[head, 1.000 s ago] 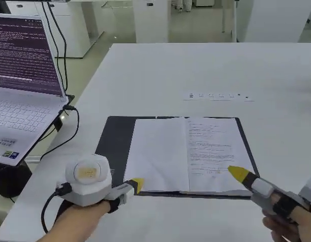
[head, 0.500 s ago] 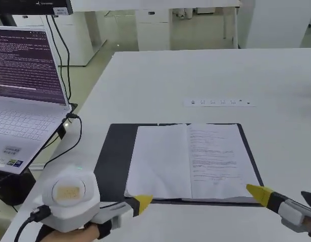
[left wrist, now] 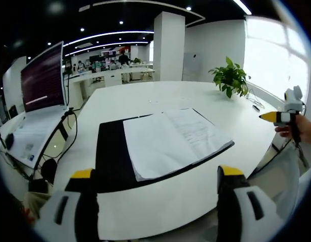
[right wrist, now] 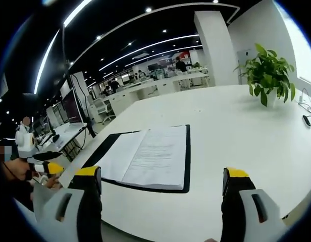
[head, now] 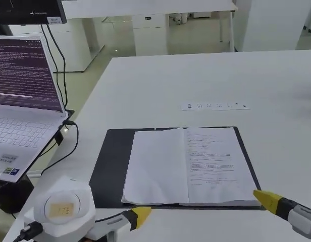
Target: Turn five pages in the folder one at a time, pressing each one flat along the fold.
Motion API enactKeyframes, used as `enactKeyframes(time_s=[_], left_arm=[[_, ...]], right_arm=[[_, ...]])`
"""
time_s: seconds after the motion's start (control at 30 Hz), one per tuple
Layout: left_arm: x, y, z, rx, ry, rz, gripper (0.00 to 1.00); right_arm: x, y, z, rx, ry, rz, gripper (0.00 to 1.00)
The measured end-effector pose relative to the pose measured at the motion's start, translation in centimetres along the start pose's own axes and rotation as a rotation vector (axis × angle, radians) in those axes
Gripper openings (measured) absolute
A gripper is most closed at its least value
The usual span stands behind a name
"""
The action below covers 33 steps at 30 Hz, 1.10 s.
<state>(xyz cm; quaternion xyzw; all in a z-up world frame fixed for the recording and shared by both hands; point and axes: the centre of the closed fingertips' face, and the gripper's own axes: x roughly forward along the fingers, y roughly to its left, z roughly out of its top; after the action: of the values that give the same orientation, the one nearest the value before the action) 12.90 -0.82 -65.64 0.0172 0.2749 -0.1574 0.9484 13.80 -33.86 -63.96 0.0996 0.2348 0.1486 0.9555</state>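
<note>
The right page [head: 212, 162] of the folder [head: 112, 161] is printed too small to be read, and the laptop [head: 21, 116] is cut off at nine o'clock.

A long white table [head: 196, 75] is stretching away under a dark ceiling [left wrist: 120, 17], where strip lights [left wrist: 110, 34] are glowing in curved lines. A white pillar [left wrist: 168, 45] is standing beyond the table's far end. A potted plant [left wrist: 230, 79] is catching daylight near a bright window [left wrist: 279, 55]. An open laptop [head: 19, 106] is glowing purple at one side, with black cables [head: 57, 60] hanging behind it. Pale floor [head: 117, 48] is reflecting light between white desks [head: 150, 27].
</note>
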Motion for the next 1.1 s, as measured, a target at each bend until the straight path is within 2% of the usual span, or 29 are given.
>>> enactKeyframes(time_s=[0.27, 0.37, 0.5, 0.63, 0.67, 0.83, 1.1], left_arm=[[2.5, -1.4, 1.2, 0.037, 0.002, -0.035, 0.99], [3.8, -2.4, 1.8, 0.058, 0.003, -0.052, 0.98], [5.6, -3.7, 1.9, 0.082, 0.015, -0.081, 0.95], [7.5, -5.8, 2.0, 0.108, 0.022, -0.128, 0.93], [8.1, -6.6, 1.7, 0.126, 0.041, -0.150, 0.92], [10.5, -9.0, 1.6, 0.167, 0.049, -0.191, 0.86], [14.4, -13.7, 1.5, 0.236, 0.058, -0.268, 0.80]], right_arm=[[-0.4, -1.1, -1.4, 0.009, 0.016, -0.016, 1.00], [-0.6, -1.7, -1.8, 0.035, 0.012, -0.028, 0.99], [-0.7, -2.2, -2.1, 0.039, 0.010, -0.046, 0.99], [-1.0, -2.0, -2.5, 0.040, 0.008, -0.050, 0.98], [-1.1, -1.9, -2.7, 0.041, 0.009, -0.051, 0.98], [-1.5, -1.9, -3.0, 0.054, 0.004, -0.057, 0.98], [-1.9, -2.0, -3.2, 0.076, -0.005, -0.065, 0.97]])
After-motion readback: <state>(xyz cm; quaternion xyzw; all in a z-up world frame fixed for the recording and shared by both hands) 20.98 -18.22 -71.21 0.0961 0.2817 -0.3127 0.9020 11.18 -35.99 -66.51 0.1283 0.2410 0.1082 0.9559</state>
